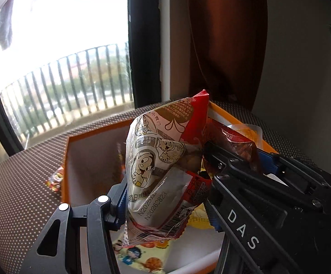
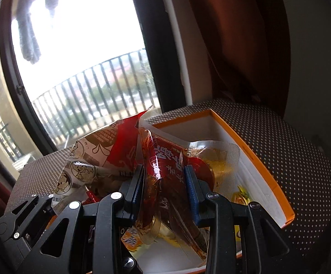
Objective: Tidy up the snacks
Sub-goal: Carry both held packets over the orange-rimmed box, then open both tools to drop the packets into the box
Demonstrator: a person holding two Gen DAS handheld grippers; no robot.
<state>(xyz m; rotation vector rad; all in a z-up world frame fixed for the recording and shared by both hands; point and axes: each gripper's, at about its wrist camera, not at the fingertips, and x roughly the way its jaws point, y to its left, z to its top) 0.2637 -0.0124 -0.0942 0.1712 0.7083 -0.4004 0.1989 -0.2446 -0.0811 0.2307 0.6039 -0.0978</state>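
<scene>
The left gripper [image 1: 163,182] has its jaws pinching a cartoon-printed snack packet [image 1: 158,159], which stands upright between them, its red top corner pointing toward 12 o'clock. Just beside it at 3 o'clock, the right gripper [image 2: 164,191] has its jaws pinching a dark red snack pouch [image 2: 165,171], the clear sealed edge of the pouch fanning out toward 2 o'clock. Both packets hang above an open orange box [image 2: 256,159] with a white inside, where more snacks lie on the bottom. The box sits on a dotted bench [image 2: 302,159]. One small snack [image 1: 56,179] lies on the bench outside the box, at 9 o'clock.
</scene>
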